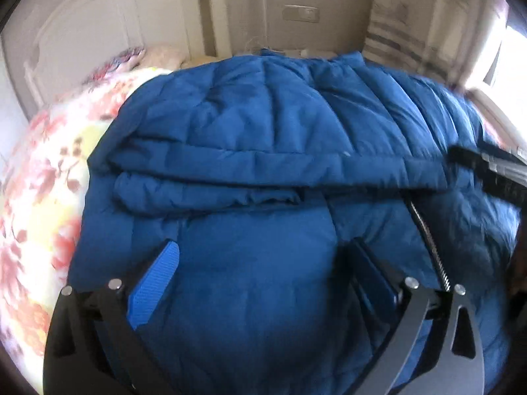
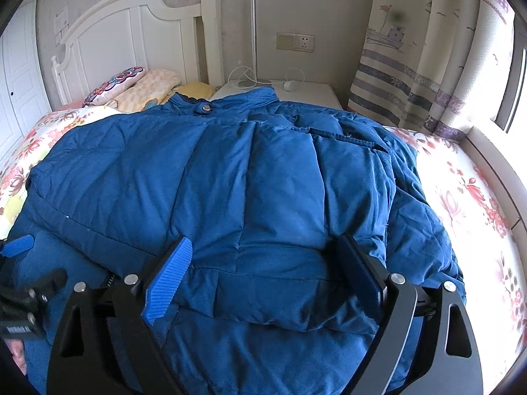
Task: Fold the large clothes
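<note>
A large blue puffer jacket (image 2: pixel 257 171) lies spread on the bed with its collar and snap toward the headboard; it also fills the left wrist view (image 1: pixel 263 125). A sleeve lies folded across its body in the left wrist view (image 1: pixel 263 164). My left gripper (image 1: pixel 263 263) is open, jaws wide apart, low over the jacket's lower part beside the zipper (image 1: pixel 428 237). My right gripper (image 2: pixel 263 263) is open, its fingers straddling a folded edge of the jacket near the hem. The left gripper's blue fingertip (image 2: pixel 18 245) shows at the right view's left edge.
The bed has a floral sheet (image 2: pixel 467 197) and a white headboard (image 2: pixel 131 26). Pillows (image 2: pixel 141 89) lie at the head. A white nightstand (image 2: pixel 313 95) with cables stands behind the jacket. A curtain (image 2: pixel 411 59) and a window sill are to the right.
</note>
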A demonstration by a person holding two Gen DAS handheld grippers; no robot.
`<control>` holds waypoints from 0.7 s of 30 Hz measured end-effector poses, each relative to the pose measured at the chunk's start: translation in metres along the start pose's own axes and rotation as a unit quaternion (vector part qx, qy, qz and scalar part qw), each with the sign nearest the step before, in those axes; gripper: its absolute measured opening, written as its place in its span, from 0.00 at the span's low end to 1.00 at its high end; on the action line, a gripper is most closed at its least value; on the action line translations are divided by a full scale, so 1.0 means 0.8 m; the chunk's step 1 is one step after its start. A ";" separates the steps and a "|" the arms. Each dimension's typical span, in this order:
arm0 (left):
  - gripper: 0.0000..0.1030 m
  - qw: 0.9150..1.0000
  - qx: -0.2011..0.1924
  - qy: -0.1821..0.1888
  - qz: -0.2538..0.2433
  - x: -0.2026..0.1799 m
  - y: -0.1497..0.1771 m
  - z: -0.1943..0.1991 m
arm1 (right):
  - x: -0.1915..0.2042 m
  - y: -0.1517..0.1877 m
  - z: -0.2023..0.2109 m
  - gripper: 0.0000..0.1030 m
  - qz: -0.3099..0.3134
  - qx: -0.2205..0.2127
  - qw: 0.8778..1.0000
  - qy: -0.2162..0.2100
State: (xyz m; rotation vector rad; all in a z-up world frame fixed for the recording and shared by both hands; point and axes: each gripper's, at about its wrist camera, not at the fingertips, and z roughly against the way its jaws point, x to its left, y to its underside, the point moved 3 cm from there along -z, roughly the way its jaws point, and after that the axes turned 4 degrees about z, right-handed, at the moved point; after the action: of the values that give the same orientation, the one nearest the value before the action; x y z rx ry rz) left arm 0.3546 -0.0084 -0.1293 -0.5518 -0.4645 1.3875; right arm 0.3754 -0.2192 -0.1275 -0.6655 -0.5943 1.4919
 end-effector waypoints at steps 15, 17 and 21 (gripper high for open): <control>0.98 1.000 0.002 -0.003 0.005 0.002 0.003 -0.001 | 0.061 0.025 0.076 0.84 0.036 -0.008 0.999 -0.015; 0.98 1.000 0.002 -0.002 0.005 0.001 0.003 -0.001 | 0.087 0.048 0.058 0.84 0.098 0.044 0.994 -0.012; 0.98 1.000 0.004 0.004 0.009 0.003 0.003 -0.001 | 0.073 0.059 0.040 0.84 0.078 0.063 0.995 -0.030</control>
State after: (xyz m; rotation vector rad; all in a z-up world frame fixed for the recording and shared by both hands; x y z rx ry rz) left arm 0.3540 -0.0059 -0.1315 -0.5555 -0.4480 1.4036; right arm 0.3198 -0.1615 -0.1425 -0.5820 -0.4975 1.6851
